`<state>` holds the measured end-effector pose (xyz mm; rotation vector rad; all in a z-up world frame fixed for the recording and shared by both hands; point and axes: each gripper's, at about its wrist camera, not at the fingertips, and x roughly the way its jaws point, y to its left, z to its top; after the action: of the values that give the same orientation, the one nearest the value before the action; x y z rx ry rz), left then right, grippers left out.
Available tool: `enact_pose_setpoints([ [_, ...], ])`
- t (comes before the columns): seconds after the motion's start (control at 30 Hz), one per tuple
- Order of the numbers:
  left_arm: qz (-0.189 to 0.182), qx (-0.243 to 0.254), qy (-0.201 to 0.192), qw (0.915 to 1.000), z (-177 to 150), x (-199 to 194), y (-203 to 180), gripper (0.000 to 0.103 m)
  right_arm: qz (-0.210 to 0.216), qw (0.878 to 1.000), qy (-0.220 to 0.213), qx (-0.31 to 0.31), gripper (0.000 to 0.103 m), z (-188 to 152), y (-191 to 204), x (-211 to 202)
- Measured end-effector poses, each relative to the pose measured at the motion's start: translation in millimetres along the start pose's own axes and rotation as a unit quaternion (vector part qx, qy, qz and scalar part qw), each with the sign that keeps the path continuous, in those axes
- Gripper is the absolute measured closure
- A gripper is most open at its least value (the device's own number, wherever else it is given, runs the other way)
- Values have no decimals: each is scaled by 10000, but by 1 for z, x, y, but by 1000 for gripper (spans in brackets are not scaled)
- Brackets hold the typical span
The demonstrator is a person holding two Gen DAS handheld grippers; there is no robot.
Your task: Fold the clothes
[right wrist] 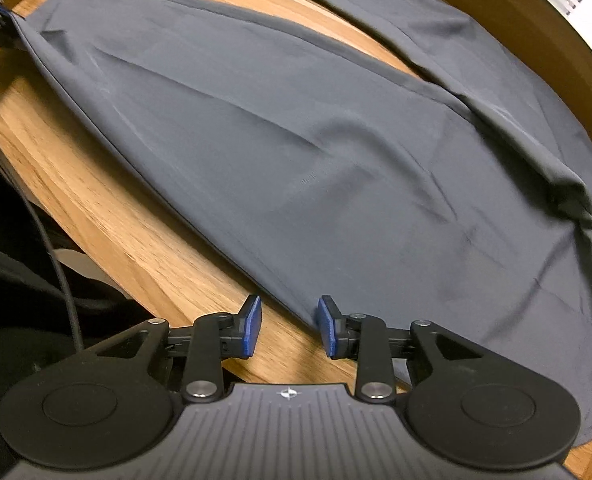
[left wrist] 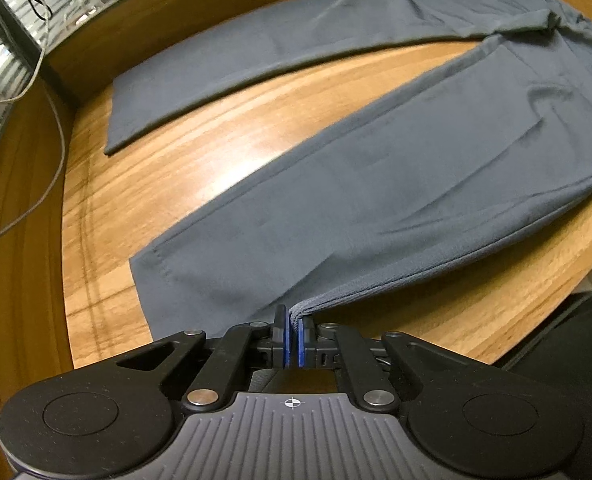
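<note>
My left hand-held gripper (left wrist: 294, 334) points steeply downward, its blue pads (left wrist: 281, 334) pressed almost together and pinching a ridged fabric edge that comes in from about 1 o'clock. My right hand-held gripper (right wrist: 288, 330) also tips steeply down, its jaws parted with a clear gap and nothing between them; its blue pads (right wrist: 251, 330) angle outward, the left toward 11 o'clock, the right toward 1 o'clock.

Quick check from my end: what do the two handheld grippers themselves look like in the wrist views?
Both match: the left gripper and right gripper have blue pads on black linkage arms with silver pivot screws, round black discs either side, and a ribbed grey body bearing a small crosshair mark.
</note>
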<state>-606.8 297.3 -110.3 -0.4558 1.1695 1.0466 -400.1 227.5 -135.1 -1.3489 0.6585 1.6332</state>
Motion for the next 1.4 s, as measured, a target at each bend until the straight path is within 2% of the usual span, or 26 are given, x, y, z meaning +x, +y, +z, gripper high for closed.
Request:
enact_pose_setpoints([
  [0.23, 145, -254, -174, 9994, 11, -13, 10, 98, -367, 9992, -53, 154, 68, -10, -28, 7],
  [0.27, 153, -277, -180, 9993, 12, -14, 12, 98, -433, 9988, -57, 221, 72, -12, -34, 9],
  [0.3, 147, -305, -181, 9993, 12, -15, 12, 98, -498, 9983, -40, 301, 85, -16, -41, 12],
  [0.33, 132, -331, -182, 9992, 12, -15, 13, 98, -542, 9979, -28, 362, 91, -19, -47, 13],
  [0.43, 65, -361, -164, 9992, 13, -18, 11, 98, -604, 9972, -161, 411, 100, -24, -56, 8],
  [0.67, -209, -652, -166, 9975, 27, -33, 25, 98, -793, 9956, -371, 334, 101, -5, -72, -69],
  [0.83, -248, -677, -378, 9967, 64, -37, 43, 98, -1134, 9911, -699, -2, 101, 50, -107, -106],
  [1.0, 16, -622, -720, 9955, 113, -28, 71, 98, -1384, 9849, -957, -414, 101, 120, -147, -98],
  [1.2, 283, -418, -709, 9962, 180, 8, 104, 98, -1406, 9822, -829, -933, 101, 207, -193, -50],
  [1.4, 342, -241, -504, 9979, 242, 57, 142, 97, -1152, 9848, -508, -1194, 101, 283, -235, 13],
])
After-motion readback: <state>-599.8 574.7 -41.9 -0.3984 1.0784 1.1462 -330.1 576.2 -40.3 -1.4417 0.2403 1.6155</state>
